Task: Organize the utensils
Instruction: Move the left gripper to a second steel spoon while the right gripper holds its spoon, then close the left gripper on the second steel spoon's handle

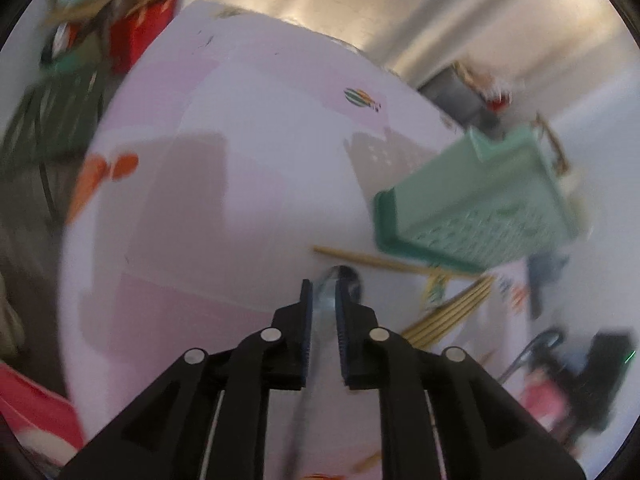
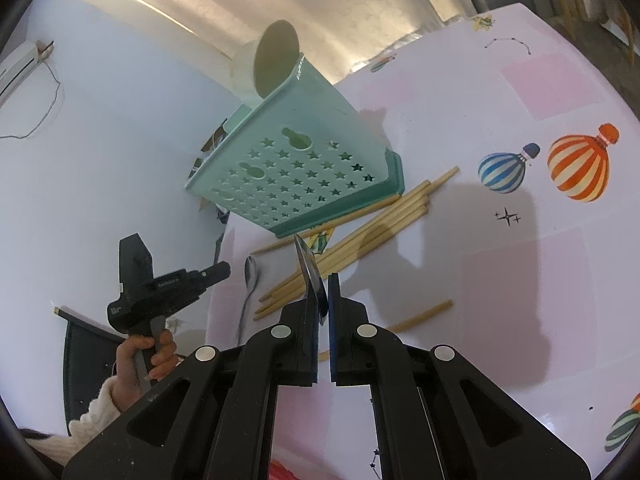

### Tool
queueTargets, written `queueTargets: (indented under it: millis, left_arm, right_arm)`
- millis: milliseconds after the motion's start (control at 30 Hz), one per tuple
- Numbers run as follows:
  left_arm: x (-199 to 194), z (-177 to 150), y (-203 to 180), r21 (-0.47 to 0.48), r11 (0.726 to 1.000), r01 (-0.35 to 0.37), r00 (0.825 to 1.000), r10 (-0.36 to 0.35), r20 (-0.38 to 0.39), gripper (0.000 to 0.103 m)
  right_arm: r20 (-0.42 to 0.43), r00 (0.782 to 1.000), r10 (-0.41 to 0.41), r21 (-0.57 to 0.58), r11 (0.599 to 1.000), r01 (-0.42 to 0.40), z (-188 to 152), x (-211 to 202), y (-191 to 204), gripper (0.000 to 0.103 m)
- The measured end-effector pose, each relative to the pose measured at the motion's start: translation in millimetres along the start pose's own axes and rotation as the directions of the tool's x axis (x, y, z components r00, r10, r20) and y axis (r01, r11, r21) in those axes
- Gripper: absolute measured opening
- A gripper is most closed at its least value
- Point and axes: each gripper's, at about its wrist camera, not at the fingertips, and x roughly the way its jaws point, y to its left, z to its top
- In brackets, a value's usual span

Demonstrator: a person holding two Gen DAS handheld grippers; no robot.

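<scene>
The green basket [image 2: 304, 120] stands close to the table's [image 2: 520, 300] edge, with a white cup [image 2: 244, 68] behind it. A loose bundle of chopsticks [image 2: 360, 232] lies against the foot of the basket, and one stray chopstick [image 2: 420, 316] lies well apart from it, on the side away from the basket.

The right gripper [image 2: 320, 280] is clenched on a knife [image 2: 308, 268]. It holds the knife by one end, and the tip points up towards the base of the basket. Only a short bit of the thin blade sits between the pads, so I reckon a quick swing up to the basket mouth could make it twist or slide out. The tip could also catch the basket wall or the star holes and push the light basket towards the edge.

The spoon [image 2: 251, 272] lies flat on the table beside the basket's foot, very near the table edge. The left gripper [image 1: 323, 284] has its jaws a little apart. The spoon shows in the gap between them, but from the other side the tips look just short of it, so it is not gripped. The left view is blurred. If the jaws close off-centre on that smooth, rounded metal, I'd expect it to squirt sideways. It would end up either off the edge or in among the chopsticks, scattering them.
</scene>
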Motion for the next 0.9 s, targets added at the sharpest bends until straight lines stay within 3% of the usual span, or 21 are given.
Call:
queueTargets:
  millis: [67,133,167,333,433,533,900]
  left_arm:
    - [9,-1,-12,0.148,0.987,-0.057,0.998,0.061,-0.019,0.023]
    - [18,-3,-18,0.266,0.962,-0.067,0.997,0.076,-0.024,0.038]
    - [23,-6,-22,0.323,0.944,-0.064,0.997,0.078,-0.031,0.041]
    - [33,-12,-32,0.495,0.867,-0.059,0.998,0.07,-0.003,0.045]
    - [36,-14,-37,0.538,0.839,-0.08,0.996,0.081,0.022,0.045]
    - [38,-23,-44,0.594,0.792,-0.139,0.99,0.126,0.063,0.037]
    - [36,-23,-46,0.495,0.845,-0.202,0.979,0.192,0.073,0.036]
  right_arm:
    - [-0.004,1.0,0.0,0.003,1.0,0.0,0,1,0,0.003]
    - [-0.004,1.0,-0.001,0.005,1.0,0.001,0,2,0,0.003]
    - [-0.003,1.0,-0.002,0.006,1.0,0.002,0,2,0,0.003]
    - [-0.011,1.0,-0.017,0.0,1.0,0.017,0,3,1,0.003]
    - [-0.01,1.0,-0.023,0.006,1.0,0.023,0,6,0,0.004]
    - [-0.015,1.0,-0.021,0.012,1.0,0.022,-1,7,-2,0.004]
    - [-0.008,1.0,-0.026,0.002,1.0,0.026,0,5,2,0.004]
